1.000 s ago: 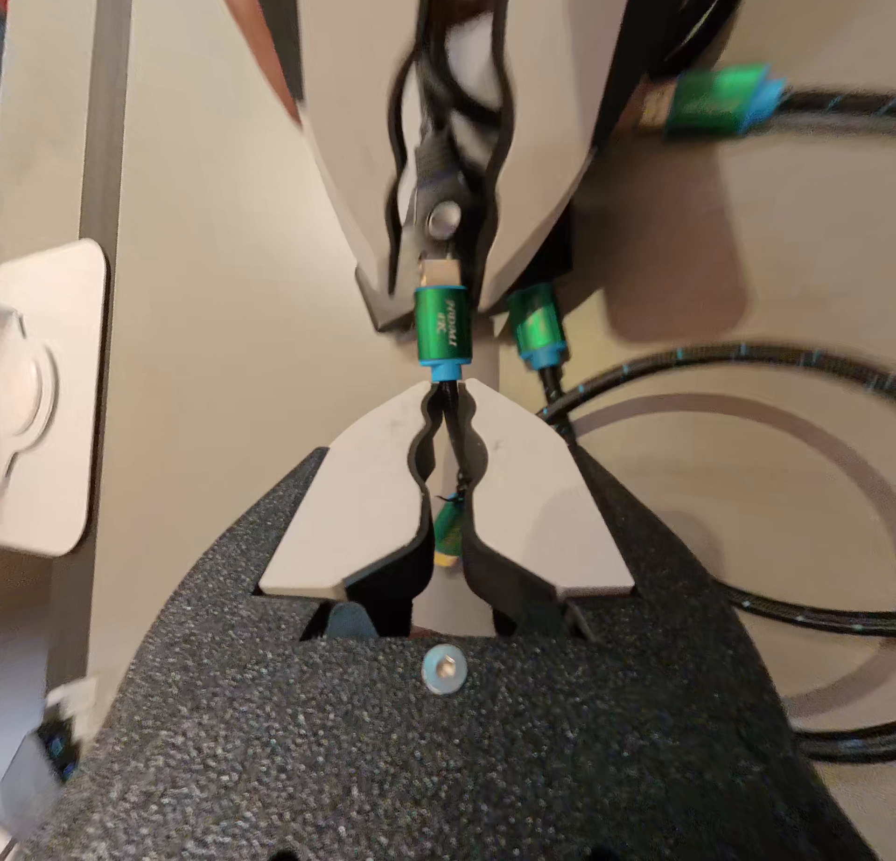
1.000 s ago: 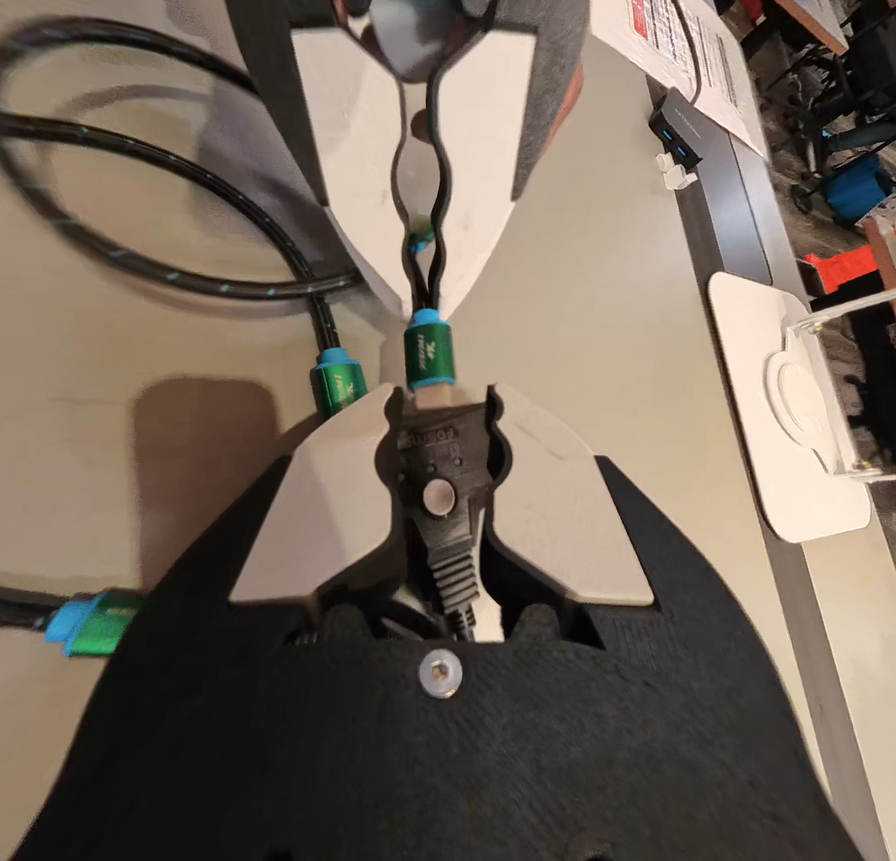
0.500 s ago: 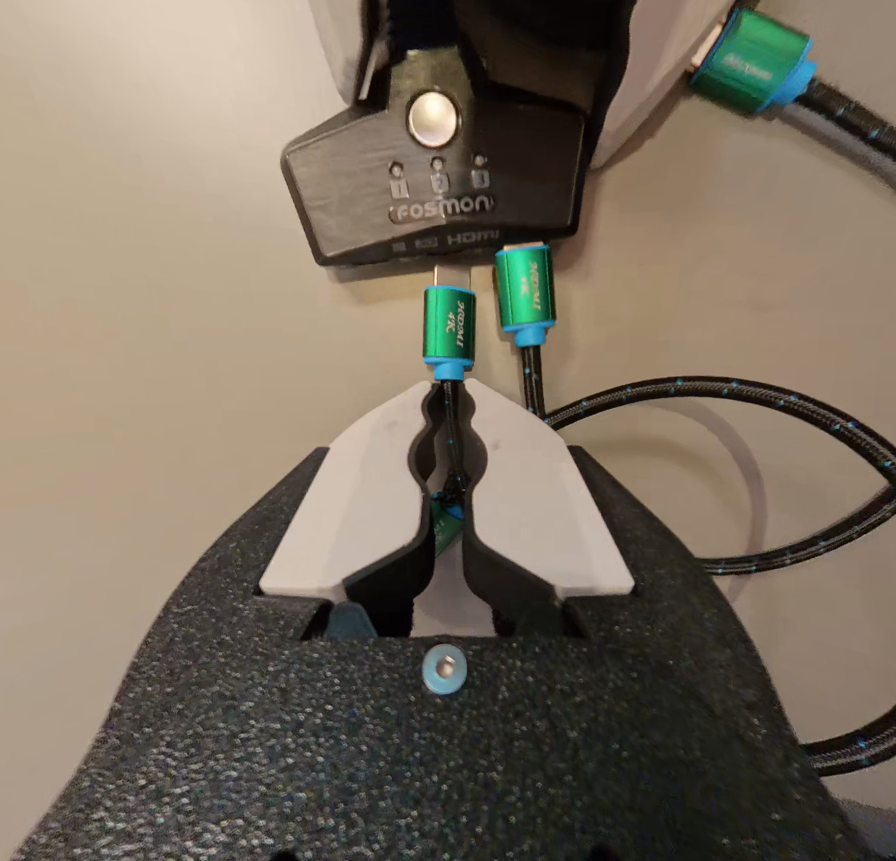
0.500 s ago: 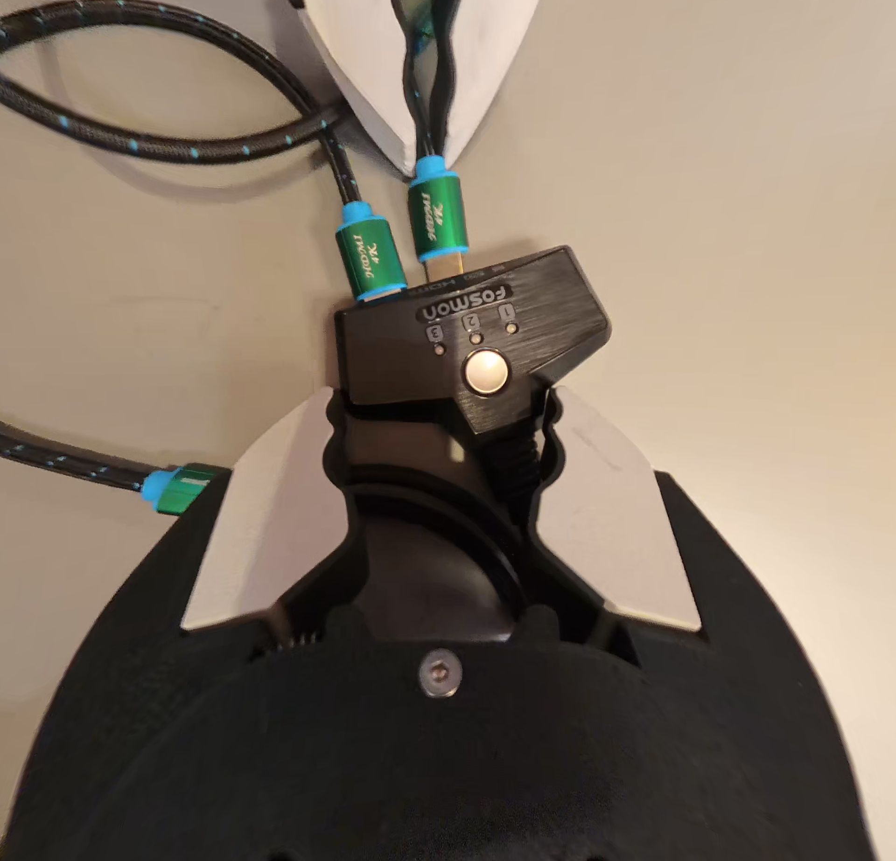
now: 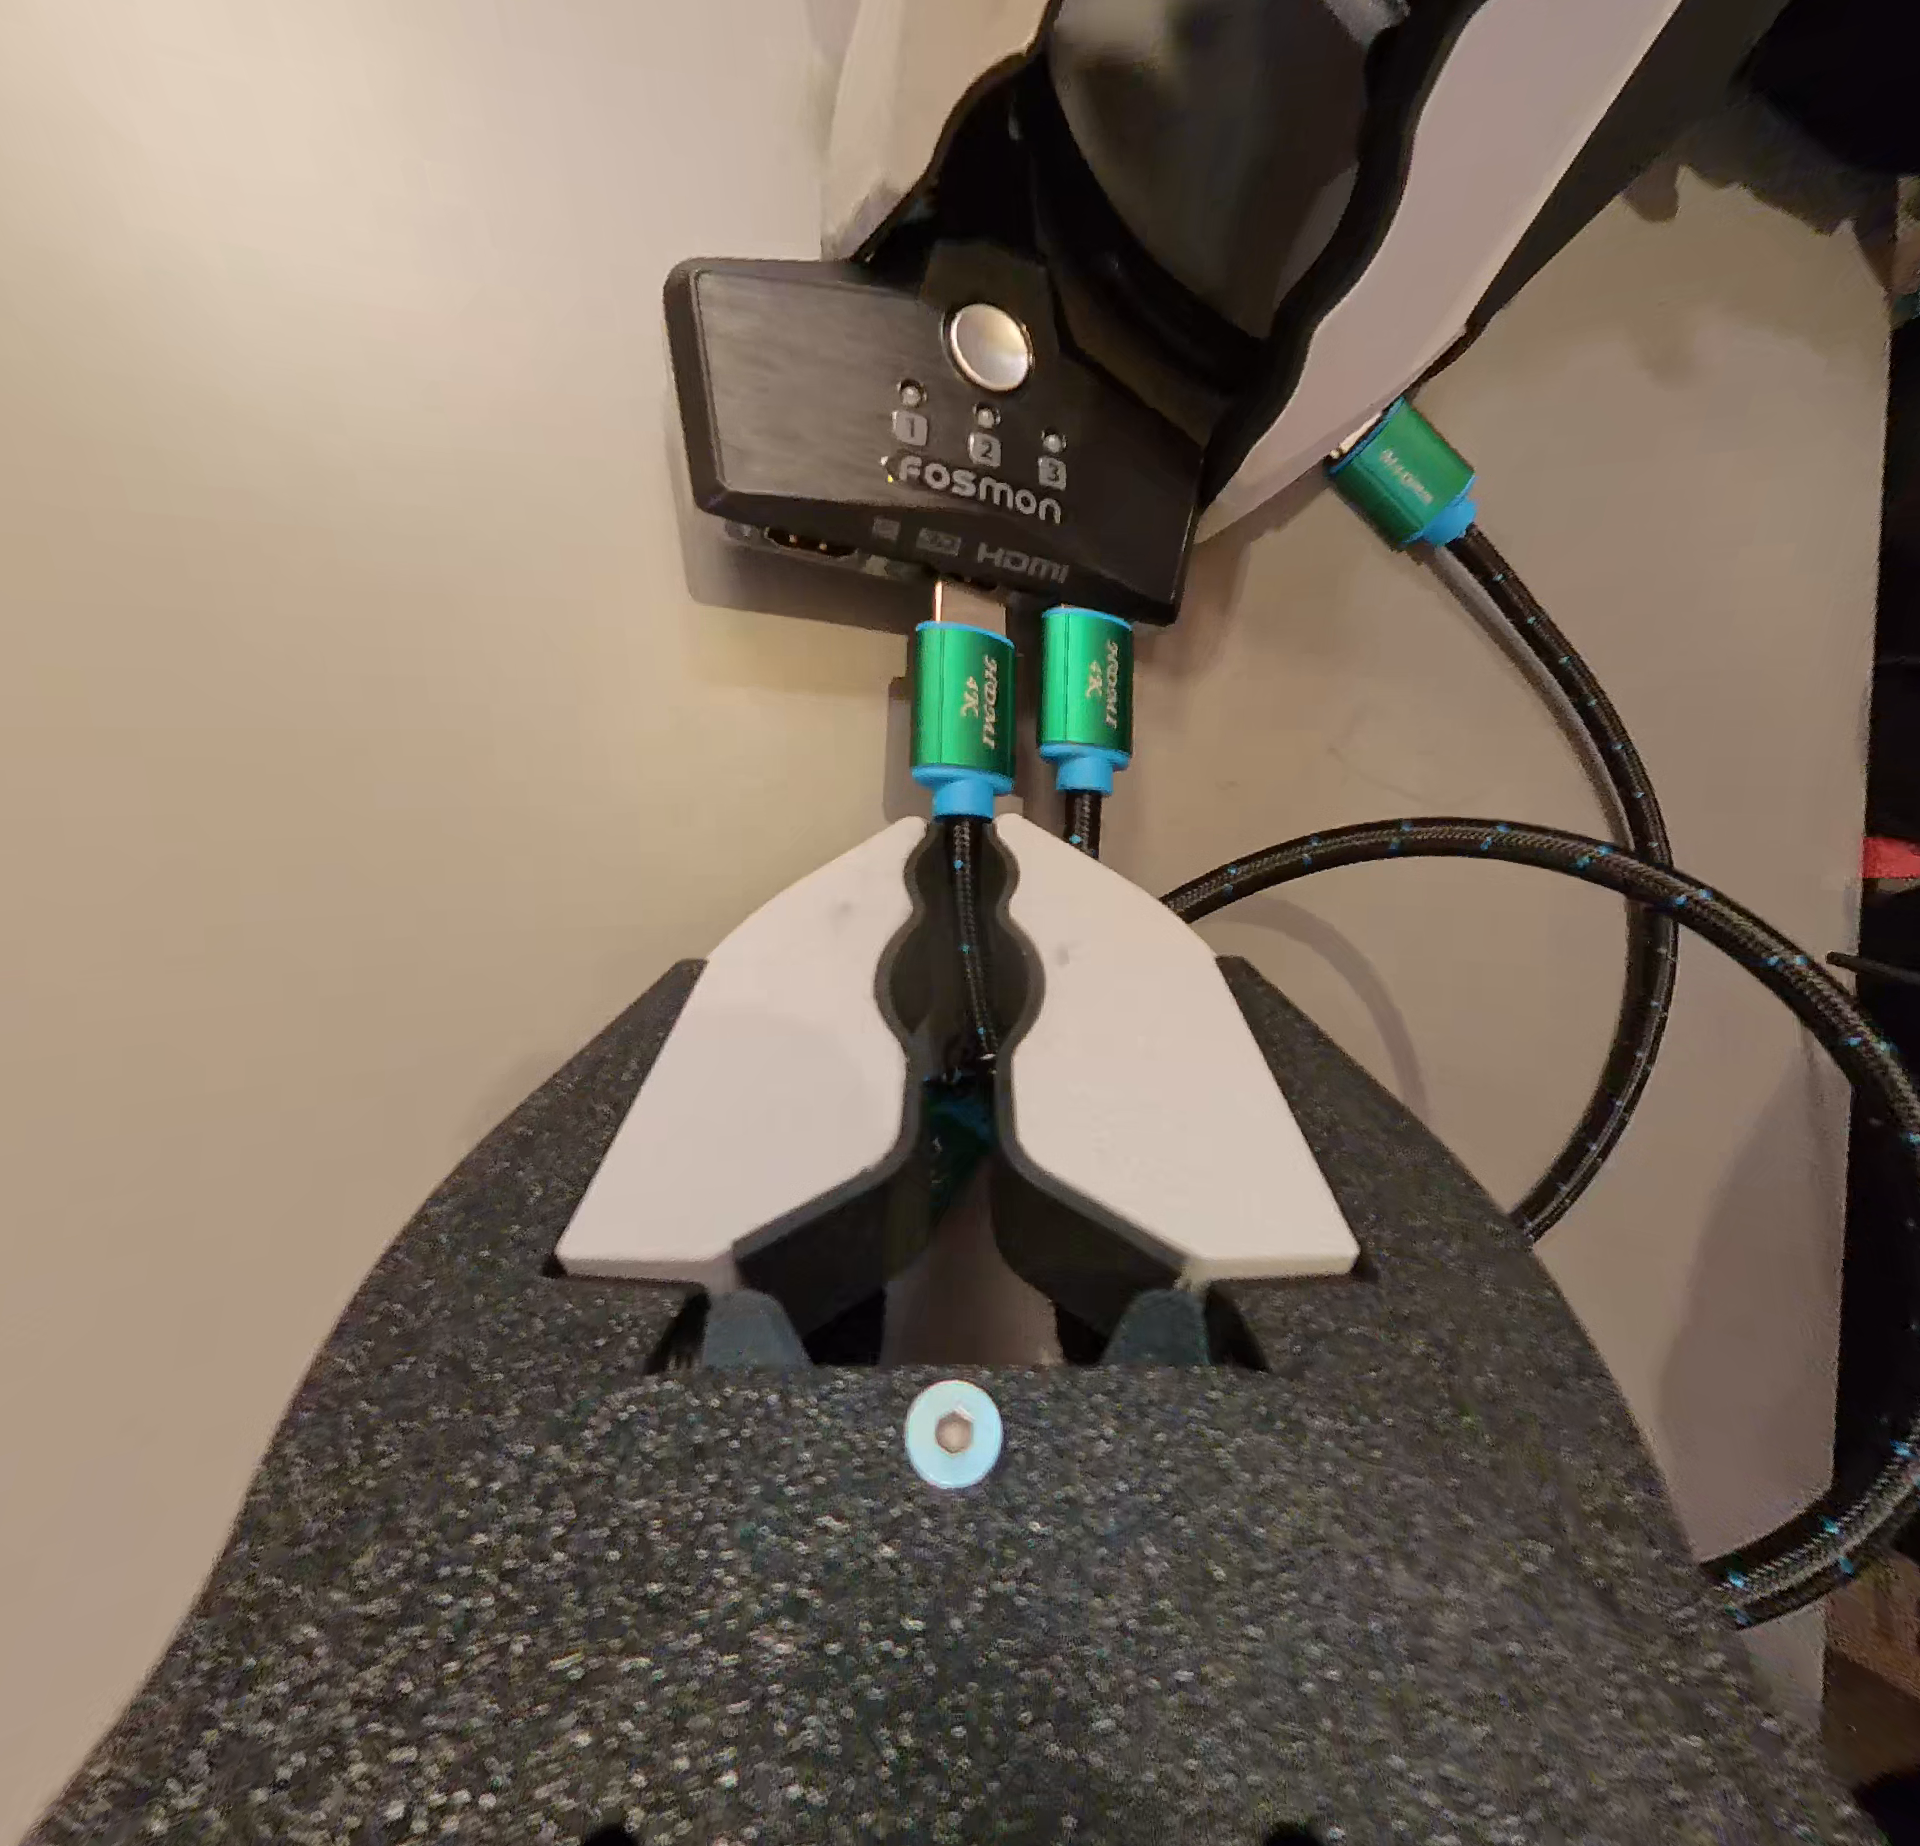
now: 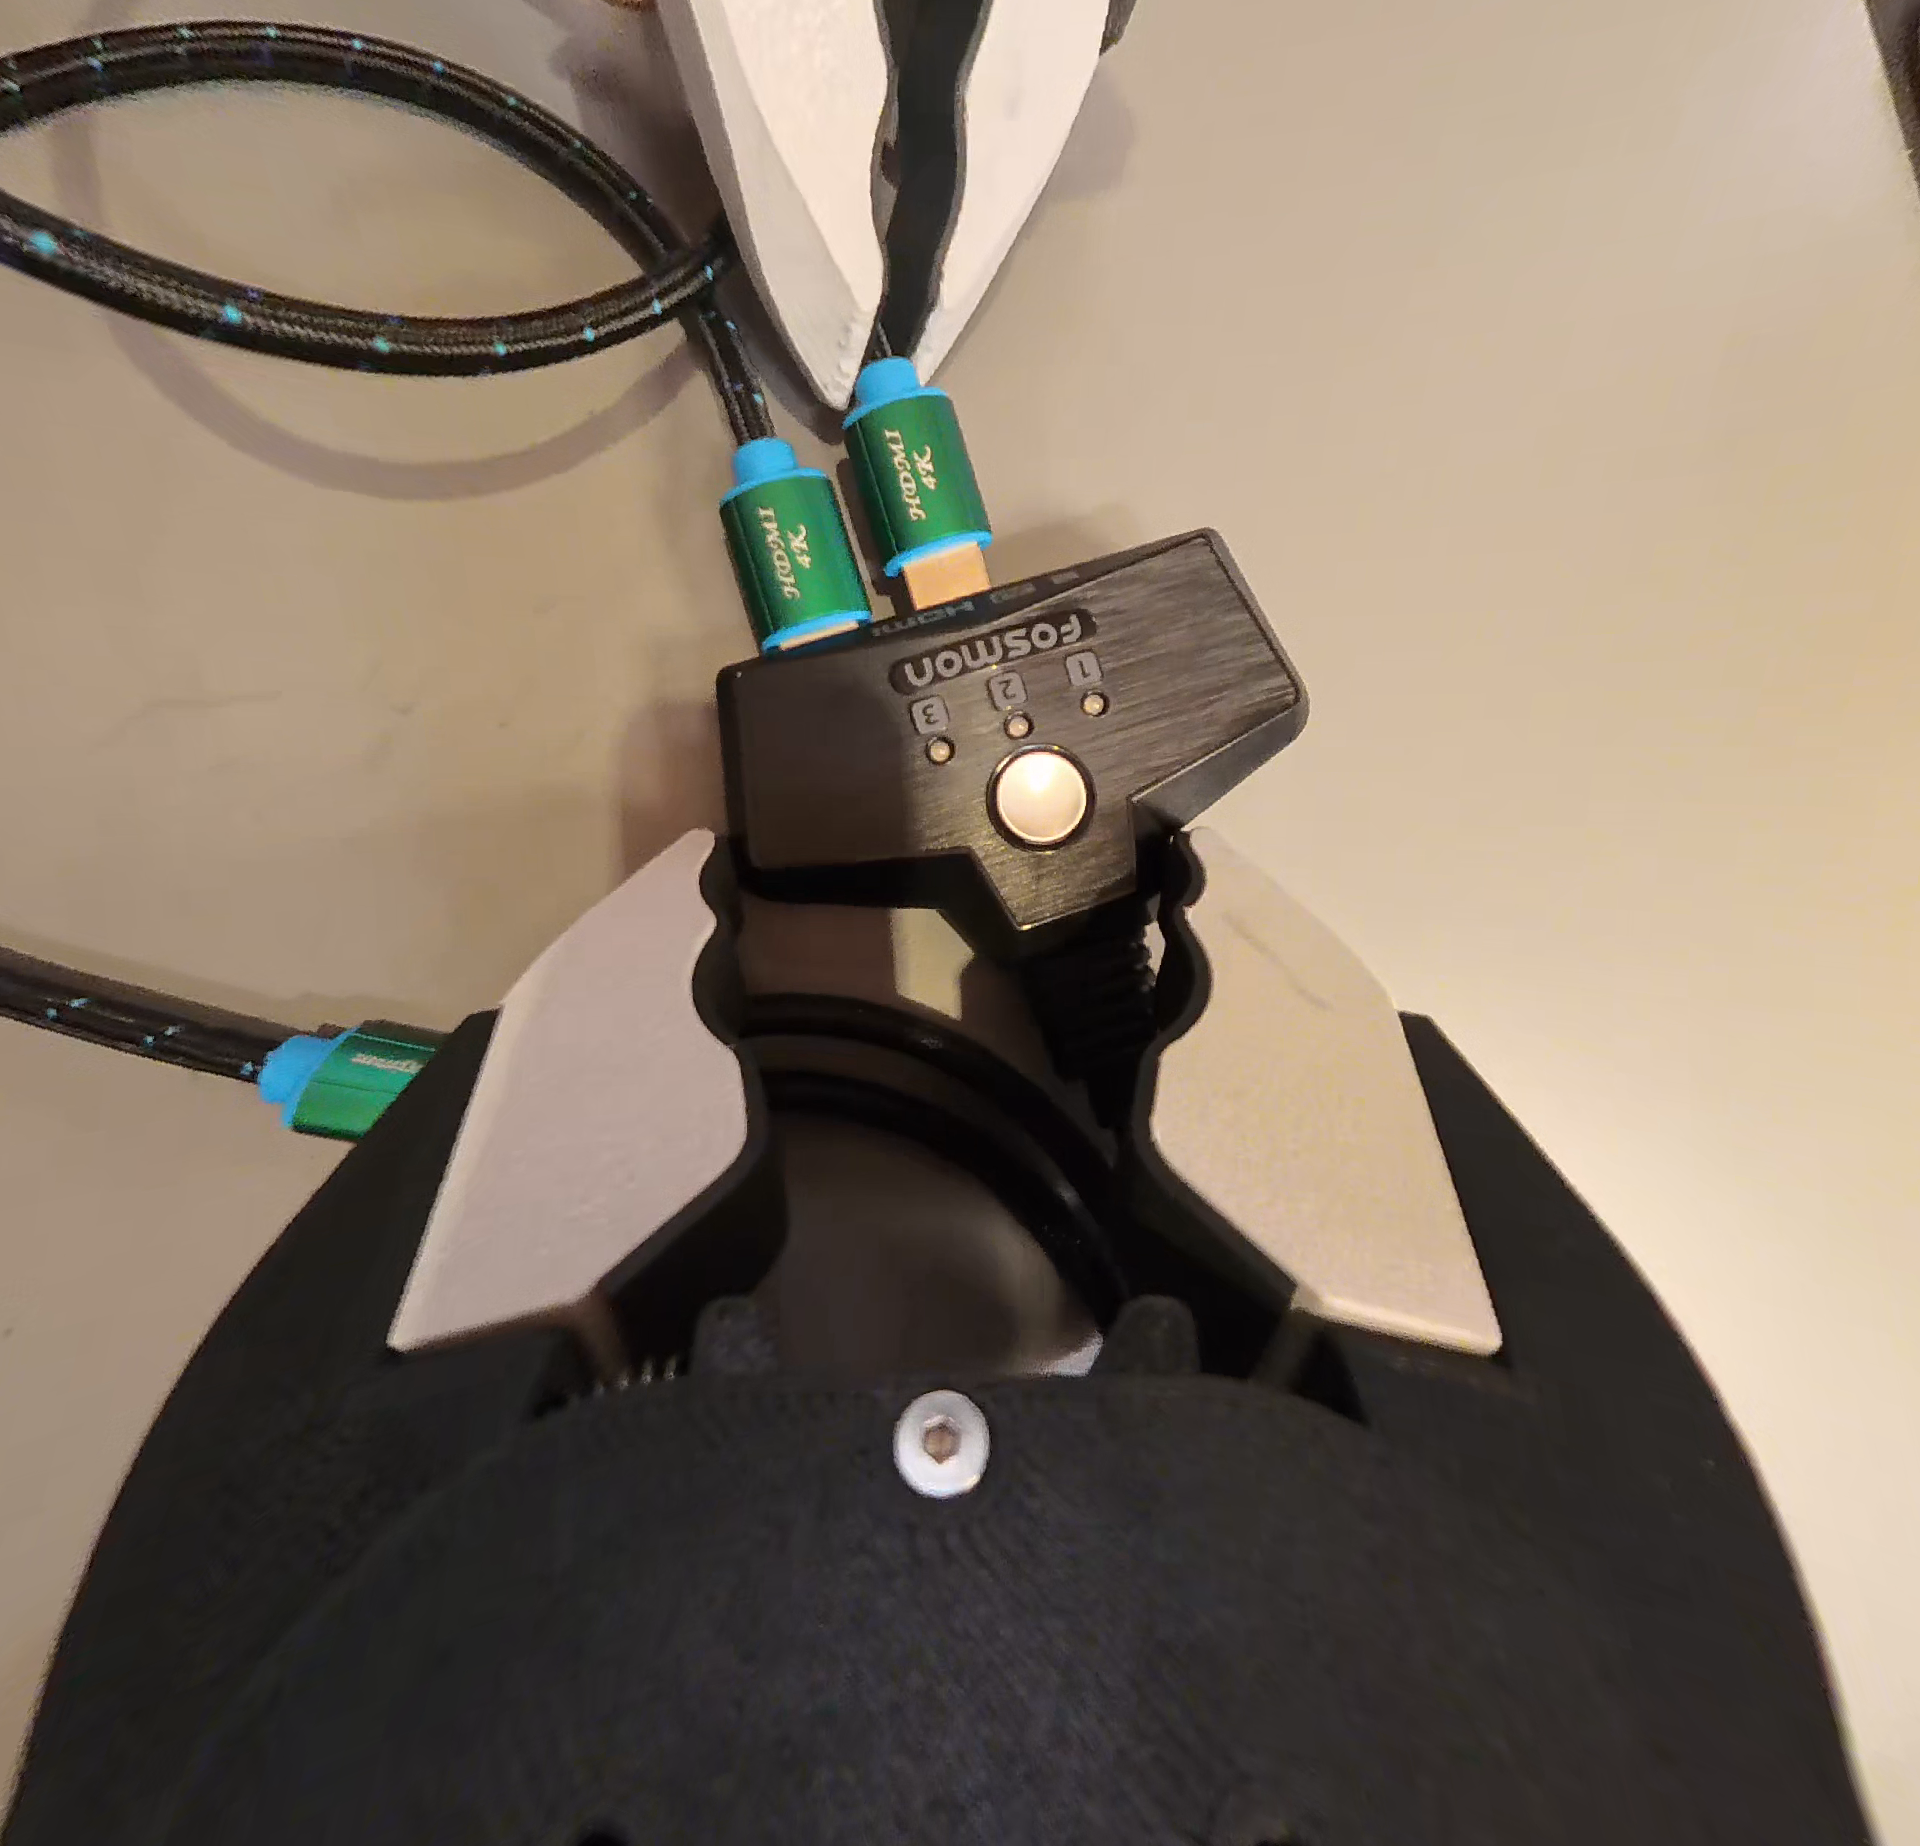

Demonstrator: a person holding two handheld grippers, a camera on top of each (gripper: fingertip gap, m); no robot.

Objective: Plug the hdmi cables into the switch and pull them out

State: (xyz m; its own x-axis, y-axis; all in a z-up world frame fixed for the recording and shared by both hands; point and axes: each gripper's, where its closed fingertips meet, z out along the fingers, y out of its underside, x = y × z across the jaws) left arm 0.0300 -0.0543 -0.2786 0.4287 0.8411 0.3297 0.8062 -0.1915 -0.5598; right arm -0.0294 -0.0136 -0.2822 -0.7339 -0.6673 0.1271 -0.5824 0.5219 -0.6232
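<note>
Over the last half second the left gripper (image 5: pixel 961 840), fingers pinched on the braided black cable (image 5: pixel 971 949), had pushed its green metal plug (image 5: pixel 961 710) closer to the black switch box (image 5: pixel 925 446). Its gold tip still showed, so seating looked unfinished. The right gripper (image 6: pixel 951 851) had its fingers spread wide around the switch's rear, seemingly bracing it.

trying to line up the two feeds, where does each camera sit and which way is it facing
Left wrist view: sits on the left claw, looks along its fingers down at the table toward the switch; its own claw is shut on a cable, and the right claw shows opposite.
Right wrist view: sits on the right claw, faces the other way; its own fingers flank the switch's rear, whether gripping I cannot tell; the left claw shows opposite.
Shared: switch, held plug partly inserted, seated plug, loose plug.
</note>
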